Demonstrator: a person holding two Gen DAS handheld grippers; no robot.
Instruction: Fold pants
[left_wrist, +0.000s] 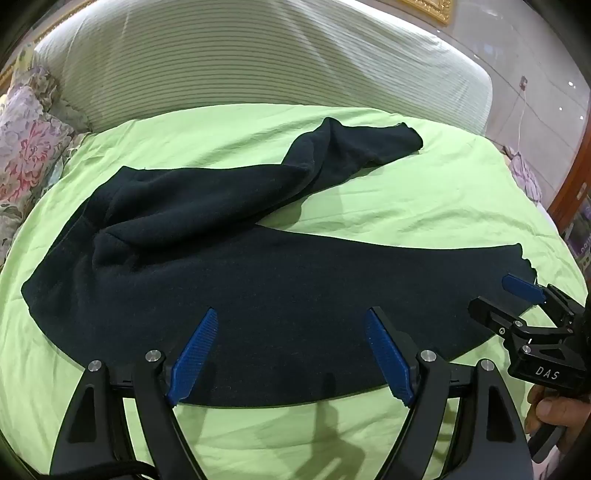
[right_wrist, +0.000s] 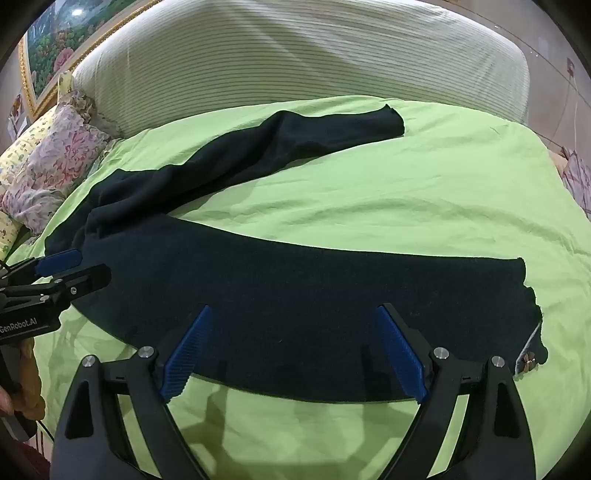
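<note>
1. Dark navy pants (left_wrist: 280, 288), soft fleecy knit, lie flat on a light green sheet (left_wrist: 424, 199) that's creased w/ fine wrinkles.
2. We see the near leg stretched left-to-right along the near edge of the bed, its long axis across the scene; the ragged end at right in the right wrist view shows a pale inner band & small metal fastener (right_wrist: 529, 357).
3. Far leg runs diagonally toward the far right, rumpled & bunched where it meets the near one at left.
4. Behind the bed: ribbed, cream-striped padded headboard (left_wrist: 258, 66); floral pillows (left_wrist: 26, 147) far left; gold-framed flower painting (right_wrist: 48, 44).
5. Left gripper (left_wrist: 291, 354): jaws released, spread wide over the near leg, nothing between the ribbed blue pads; body reads "GenRobot.AI" in the right wrist view.
6. Right gripper (right_wrist: 295, 354): also released, wide apart above the same leg; "DAS" on its body in the left wrist view.
</note>
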